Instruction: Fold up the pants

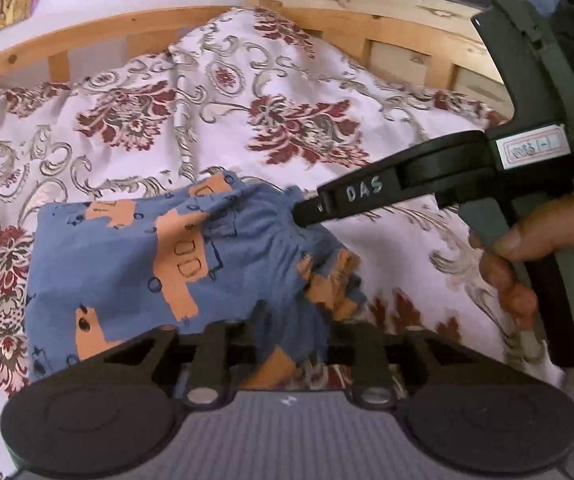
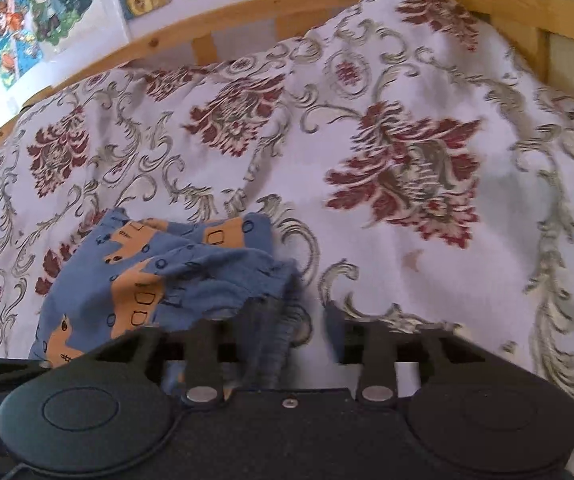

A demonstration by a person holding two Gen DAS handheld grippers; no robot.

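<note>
pants (image 1: 135, 264) bunched on bedspread (image 1: 327, 80), right claw (image 1: 307, 214) touching waistband

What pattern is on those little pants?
Blue pants with orange vehicle shapes and dark outlines; the left wrist view shows it best.

I am working in a home bedroom: I am looking over a bed with a floral bedspread (image 2: 407, 120), a wooden slatted headboard (image 2: 247, 20), and cartoon posters (image 2: 39, 12) hanging on the wall.

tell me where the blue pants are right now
The blue pants lie bunched on the floral bedspread, lower left of centre in both wrist views, with the right gripper at their right edge.
</note>
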